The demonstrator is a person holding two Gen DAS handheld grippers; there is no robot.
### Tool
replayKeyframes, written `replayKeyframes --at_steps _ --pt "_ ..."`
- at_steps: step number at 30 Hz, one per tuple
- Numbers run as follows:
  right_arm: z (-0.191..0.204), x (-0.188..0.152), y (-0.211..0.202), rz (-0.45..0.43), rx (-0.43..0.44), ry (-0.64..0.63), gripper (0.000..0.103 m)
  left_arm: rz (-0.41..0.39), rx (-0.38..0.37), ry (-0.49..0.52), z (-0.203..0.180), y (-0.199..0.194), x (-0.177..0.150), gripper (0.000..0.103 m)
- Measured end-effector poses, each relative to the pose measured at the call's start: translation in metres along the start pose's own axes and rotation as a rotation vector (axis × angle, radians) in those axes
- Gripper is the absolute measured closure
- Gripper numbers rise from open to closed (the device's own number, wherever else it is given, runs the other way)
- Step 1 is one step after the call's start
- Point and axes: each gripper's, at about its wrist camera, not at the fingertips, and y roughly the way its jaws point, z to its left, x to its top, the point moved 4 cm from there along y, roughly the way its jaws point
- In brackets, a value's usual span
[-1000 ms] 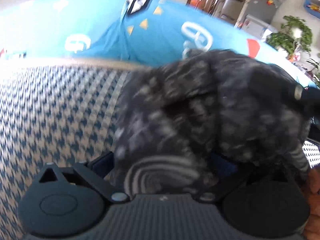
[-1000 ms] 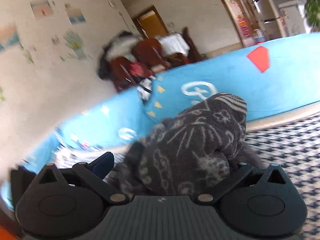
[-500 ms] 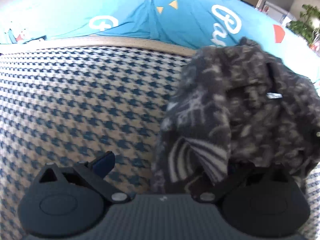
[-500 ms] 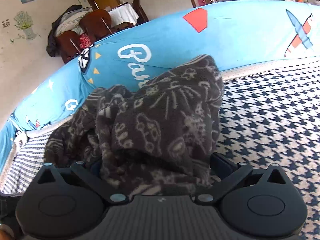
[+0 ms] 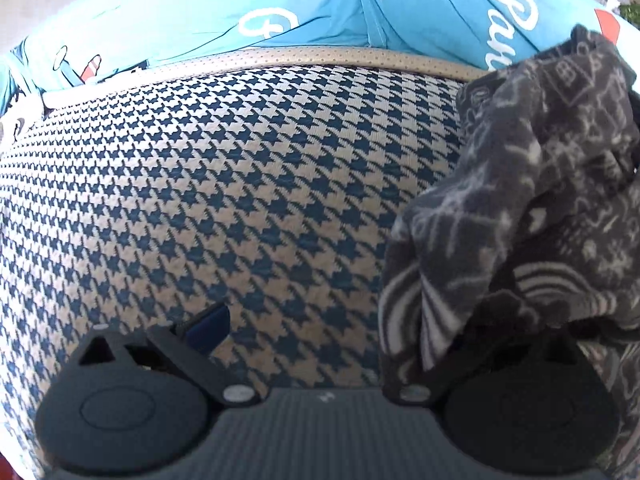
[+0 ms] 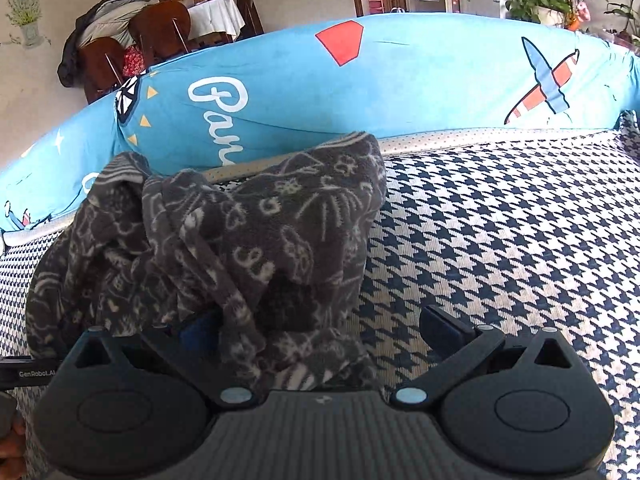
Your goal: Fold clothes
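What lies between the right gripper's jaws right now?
In the right wrist view, the grey patterned garment fills the left part; bare houndstooth cover shows on the right.

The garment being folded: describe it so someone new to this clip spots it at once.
Start at the houndstooth cushion, fronting a bright blue printed cover. On the cushion's left part, seen from the right wrist, lies a crumpled fleece garment. It alone is dark grey with pale doodle line drawings and striped trim.
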Motion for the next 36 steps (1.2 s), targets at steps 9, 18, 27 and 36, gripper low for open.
replayKeyframes --at_steps 9,18,27,36 --pt "-0.007 -0.018 -0.011 0.022 -0.045 -0.020 0.000 0.022 -0.008 -0.031 0.015 -0.011 -0.022 0.000" --pt "-0.008 -0.040 -0.031 0.008 -0.110 -0.060 0.000 0.017 -0.020 -0.080 0.026 -0.022 -0.047 0.000" --pt "0.012 -0.044 -0.072 -0.180 -0.105 -0.137 0.000 -0.004 -0.028 -0.136 0.036 -0.030 -0.069 0.000" --pt "0.046 -0.031 -0.081 -0.327 -0.015 -0.204 0.000 -0.037 -0.050 -0.154 0.044 -0.050 -0.088 0.000"
